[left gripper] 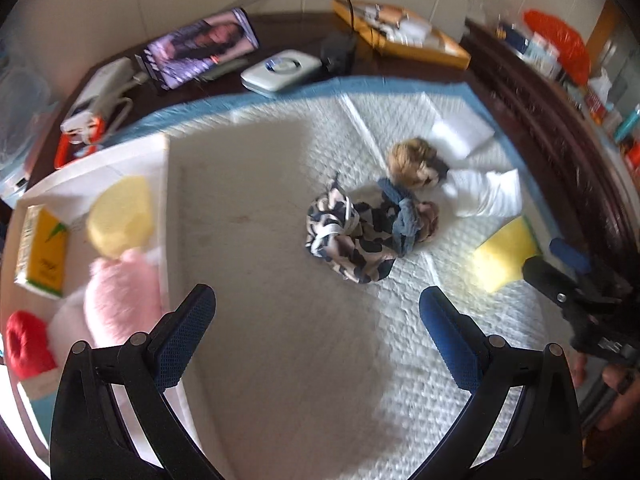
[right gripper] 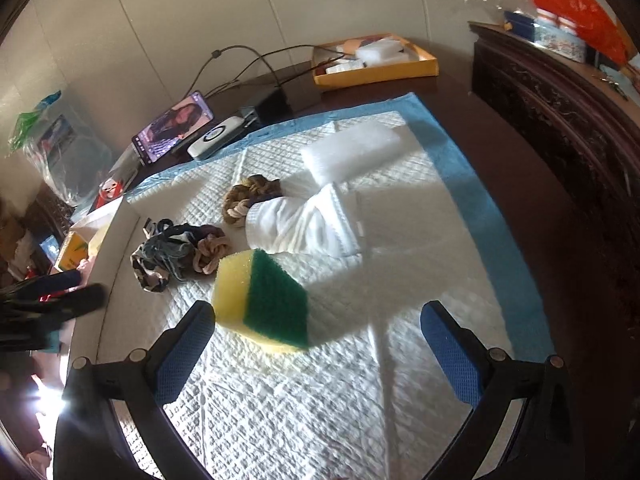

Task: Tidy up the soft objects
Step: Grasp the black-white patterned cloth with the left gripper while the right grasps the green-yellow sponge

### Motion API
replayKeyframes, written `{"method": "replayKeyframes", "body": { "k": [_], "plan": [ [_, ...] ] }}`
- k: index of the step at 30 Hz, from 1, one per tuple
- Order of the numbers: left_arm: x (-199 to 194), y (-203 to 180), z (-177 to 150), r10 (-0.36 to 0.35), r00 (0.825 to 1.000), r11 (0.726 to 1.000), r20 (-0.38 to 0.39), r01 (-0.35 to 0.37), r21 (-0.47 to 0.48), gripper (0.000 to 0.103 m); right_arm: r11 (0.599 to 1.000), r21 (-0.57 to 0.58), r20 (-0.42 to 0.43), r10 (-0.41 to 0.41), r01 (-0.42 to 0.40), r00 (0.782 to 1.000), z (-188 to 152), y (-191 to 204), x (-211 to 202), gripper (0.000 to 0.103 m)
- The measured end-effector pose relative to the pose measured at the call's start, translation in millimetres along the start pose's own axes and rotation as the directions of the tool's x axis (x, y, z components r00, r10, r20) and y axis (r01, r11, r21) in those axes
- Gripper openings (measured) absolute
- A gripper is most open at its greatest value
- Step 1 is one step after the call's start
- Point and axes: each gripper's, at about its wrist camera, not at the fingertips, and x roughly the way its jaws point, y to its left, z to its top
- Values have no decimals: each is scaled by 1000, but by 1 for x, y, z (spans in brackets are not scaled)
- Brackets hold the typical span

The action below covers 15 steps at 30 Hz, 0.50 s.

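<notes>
On the white quilted pad lie a patterned scrunchie pile, a brown scrunchie, a folded white cloth, a white foam block and a yellow-green sponge. My left gripper is open and empty above the pad. A white tray at left holds a yellow sponge, pink plush, a red item and a yellow box. My right gripper is open, just behind the yellow-green sponge; the scrunchie pile, cloth and foam block lie beyond.
A phone, a white device, cables and an orange tray sit at the back of the dark table. A carved dark wooden cabinet with clutter stands to the right. The other gripper shows at the right edge and the left edge.
</notes>
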Motion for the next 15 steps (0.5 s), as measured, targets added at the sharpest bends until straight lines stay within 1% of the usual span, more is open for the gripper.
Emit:
{"method": "replayKeyframes", "body": {
  "k": [2, 5, 7, 11, 12, 13, 14, 15],
  "plan": [
    [11, -4, 3, 13, 1000, 1000, -15, -13, 20, 103, 999, -38, -3, 19, -19, 1000, 3, 7, 5, 101],
    [22, -6, 9, 25, 1000, 999, -15, -25, 30, 103, 996, -84, -10, 35, -36, 999, 7, 15, 12, 96],
    [30, -5, 12, 45, 999, 998, -25, -44, 40, 103, 994, -102, -22, 48, -50, 999, 8, 19, 18, 89],
    [41, -2, 18, 61, 998, 997, -34, -59, 50, 102, 989, -124, -48, 72, -78, 996, 9, 26, 27, 82],
    [43, -2, 20, 57, 998, 997, -29, -55, 55, 102, 988, -130, -53, 75, -81, 996, 9, 28, 29, 78],
    [44, -2, 21, 50, 998, 997, -24, -48, 61, 100, 987, -138, -58, 78, -85, 995, 10, 30, 30, 74],
    [45, -3, 23, 43, 999, 997, -20, -41, 69, 94, 985, -147, -62, 80, -89, 995, 10, 32, 32, 72],
    [46, -4, 23, 33, 999, 996, -15, -32, 81, 83, 984, -155, -66, 82, -91, 994, 10, 35, 33, 65]
  ]
}}
